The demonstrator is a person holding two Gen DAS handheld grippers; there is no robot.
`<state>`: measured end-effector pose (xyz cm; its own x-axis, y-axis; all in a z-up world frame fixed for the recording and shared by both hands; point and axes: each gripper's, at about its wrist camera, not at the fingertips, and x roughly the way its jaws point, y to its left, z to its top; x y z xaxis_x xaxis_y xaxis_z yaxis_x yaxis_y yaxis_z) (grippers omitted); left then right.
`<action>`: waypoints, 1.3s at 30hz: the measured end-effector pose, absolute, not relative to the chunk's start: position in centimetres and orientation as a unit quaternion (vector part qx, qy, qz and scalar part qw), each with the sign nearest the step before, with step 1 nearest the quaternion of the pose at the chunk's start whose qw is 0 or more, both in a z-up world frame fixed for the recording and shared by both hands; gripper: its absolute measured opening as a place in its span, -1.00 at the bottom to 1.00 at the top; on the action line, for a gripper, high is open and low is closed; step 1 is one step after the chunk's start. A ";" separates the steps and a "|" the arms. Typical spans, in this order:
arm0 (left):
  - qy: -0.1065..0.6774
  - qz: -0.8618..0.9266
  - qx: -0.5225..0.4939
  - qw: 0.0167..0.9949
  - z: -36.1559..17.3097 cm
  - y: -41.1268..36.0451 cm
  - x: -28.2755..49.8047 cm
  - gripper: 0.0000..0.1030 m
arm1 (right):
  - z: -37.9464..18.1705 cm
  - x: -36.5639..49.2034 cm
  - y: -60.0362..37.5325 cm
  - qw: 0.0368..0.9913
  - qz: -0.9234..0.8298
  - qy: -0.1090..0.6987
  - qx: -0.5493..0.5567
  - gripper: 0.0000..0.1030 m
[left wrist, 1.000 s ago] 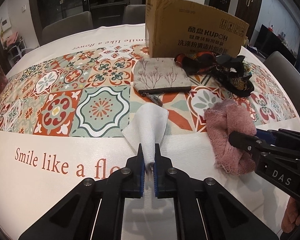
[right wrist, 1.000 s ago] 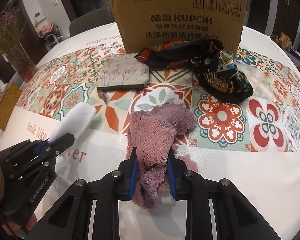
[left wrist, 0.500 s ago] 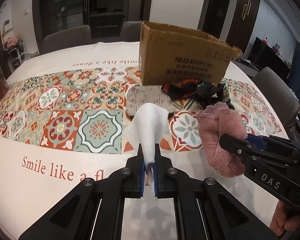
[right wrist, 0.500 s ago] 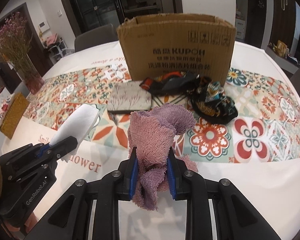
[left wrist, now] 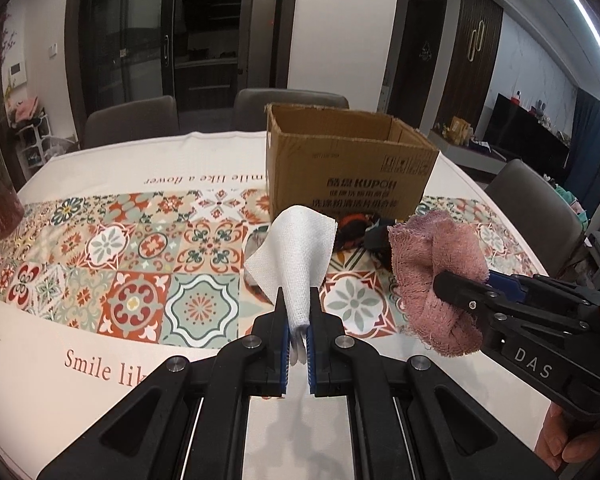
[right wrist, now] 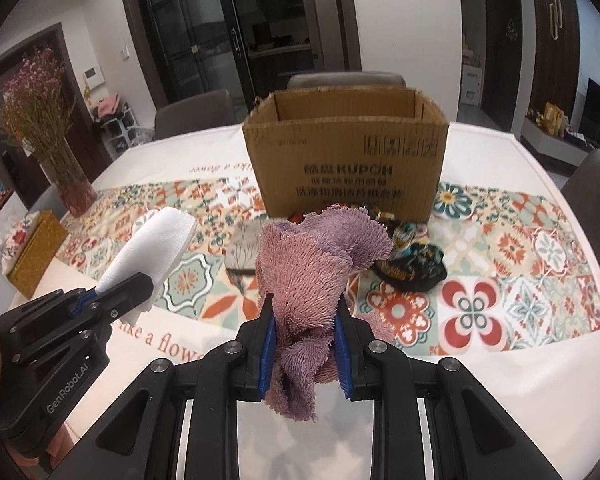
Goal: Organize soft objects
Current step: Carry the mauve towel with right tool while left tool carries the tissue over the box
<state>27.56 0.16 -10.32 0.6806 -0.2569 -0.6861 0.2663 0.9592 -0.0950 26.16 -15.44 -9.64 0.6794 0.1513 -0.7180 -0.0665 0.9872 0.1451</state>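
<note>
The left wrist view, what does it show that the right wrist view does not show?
Only the left wrist view: the left gripper from behind, shut on the white cloth.
Only the right wrist view: the vase of dried flowers, the golden box, the whole patterned scarf.
Both: the cardboard box, the pink towel in the right gripper.

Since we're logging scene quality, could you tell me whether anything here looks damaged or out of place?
The cardboard box has a ragged, torn top rim, with frayed edges at its left corner. A dark patterned scarf lies crumpled on the tablecloth against the box front, not inside. Nothing appears spilled.
</note>
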 end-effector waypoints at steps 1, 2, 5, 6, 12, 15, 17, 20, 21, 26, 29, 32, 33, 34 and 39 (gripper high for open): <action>0.369 -0.143 0.007 0.918 -10.0 0.1 27.5 -0.84 | -9.3 26.1 -15.5 0.917 0.059 0.392 0.054 -0.49; 0.366 -0.144 0.006 0.920 -9.6 0.1 27.5 -0.84 | -8.9 26.0 -15.5 0.919 0.057 0.387 0.054 -0.49; 0.352 -0.145 0.006 0.925 -8.5 0.1 27.3 -0.84 | -7.7 25.8 -15.7 0.925 0.056 0.373 0.053 -0.49; 0.348 -0.146 0.006 0.926 -8.3 0.0 27.4 -0.84 | -7.4 25.7 -15.8 0.927 0.055 0.368 0.051 -0.49; 0.323 -0.149 0.008 0.934 -6.4 -0.2 27.2 -0.84 | -5.4 25.4 -16.1 0.936 0.051 0.345 0.052 -0.48; 0.312 -0.151 0.009 0.938 -5.5 -0.3 27.2 -0.84 | -4.5 25.5 -16.4 0.940 0.049 0.333 0.051 -0.48; 0.305 -0.152 0.010 0.940 -5.0 -0.4 27.2 -0.84 | -4.0 25.5 -16.4 0.943 0.047 0.327 0.051 -0.48; 0.291 -0.153 0.016 0.944 -4.2 -0.7 27.4 -0.84 | -3.2 25.6 -16.8 0.947 0.044 0.316 0.050 -0.48; 0.288 -0.153 0.017 0.945 -3.9 -0.8 27.4 -0.84 | -2.9 25.7 -16.8 0.948 0.044 0.311 0.050 -0.48; 0.266 -0.157 0.021 0.951 -2.5 -1.2 27.9 -0.84 | -1.5 26.1 -17.3 0.955 0.039 0.291 0.050 -0.48; 0.254 -0.158 0.023 0.954 -1.7 -1.6 28.3 -0.84 | -0.7 26.6 -17.6 0.958 0.036 0.279 0.052 -0.48; 0.243 -0.160 0.023 0.956 -1.0 -1.9 29.0 -0.84 | -0.1 27.0 -17.9 0.961 0.033 0.269 0.051 -0.48; 0.240 -0.160 0.024 0.957 -0.8 -2.0 29.2 -0.84 | 0.0 27.3 -18.1 0.962 0.031 0.266 0.050 -0.48; 0.237 -0.160 0.024 0.958 -0.6 -2.1 29.4 -0.84 | 0.2 27.5 -18.2 0.963 0.030 0.264 0.050 -0.48; 0.227 -0.164 0.021 0.960 0.1 -2.8 30.7 -0.84 | 0.7 28.6 -18.9 0.966 0.026 0.253 0.048 -0.48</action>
